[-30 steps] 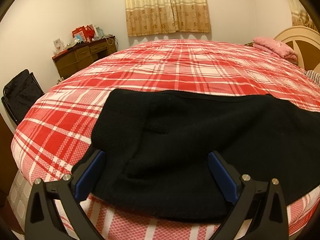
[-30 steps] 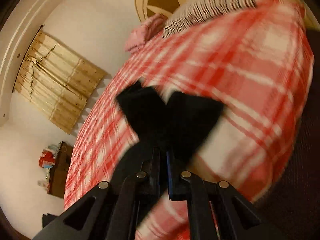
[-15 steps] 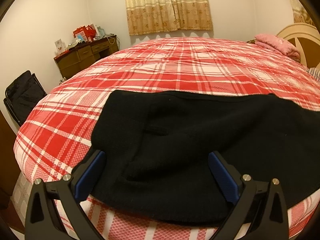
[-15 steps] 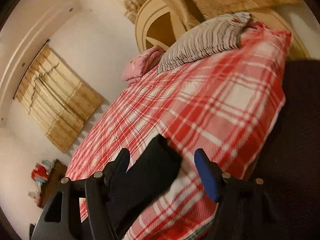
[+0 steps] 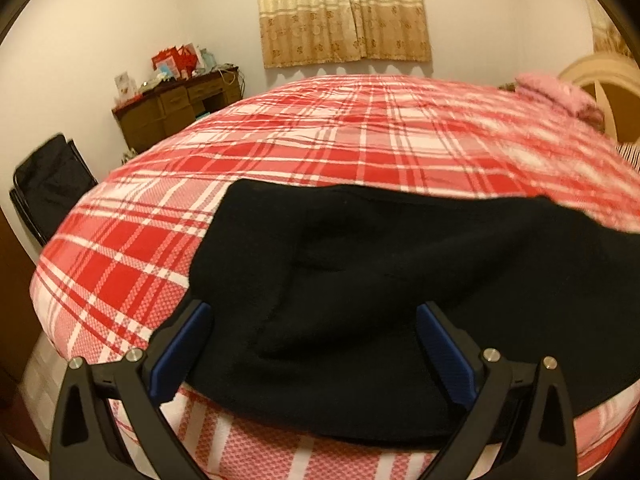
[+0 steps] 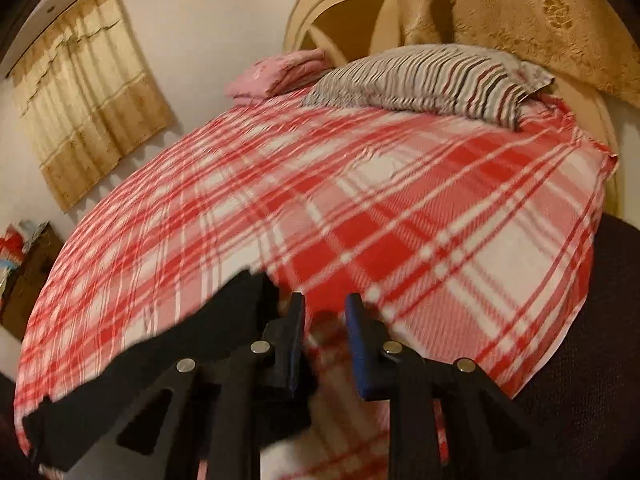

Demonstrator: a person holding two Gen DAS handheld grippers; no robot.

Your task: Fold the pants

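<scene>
We start from the black pants (image 5: 360, 280): they lie flat on the red plaid bedspread (image 5: 280, 152), along the near edge of the bed, their long axis running side to side across the left wrist view, parallel to that edge. One end shows as a squared corner toward the bed's left side; the other runs out of frame to the right, toward the headboard end. In the right wrist view the pants (image 6: 172, 352) reach in from the lower left and stop just beside the left finger.

Our left gripper (image 5: 312, 344) hangs spread wide over the near hem, the cloth lying between its blue pads (image 5: 180, 344) with nothing pinched; we cannot tell whether it touches the fabric. Our right gripper (image 6: 324, 332) is closing, yet between its fingers we see only bedspread, so it grasps nothing. The pants end sits to its left, not in front of it.

That is the relation the next move turns on, in our judgement: the right hand is the nearer one to that free end, and must shift left to get cloth between its fingers before any fold along the long axis.

Further out, a striped pillow (image 6: 432, 80) and a pink folded cloth (image 6: 280, 72) rest by the headboard (image 6: 344, 8), well apart from the pants.
</scene>
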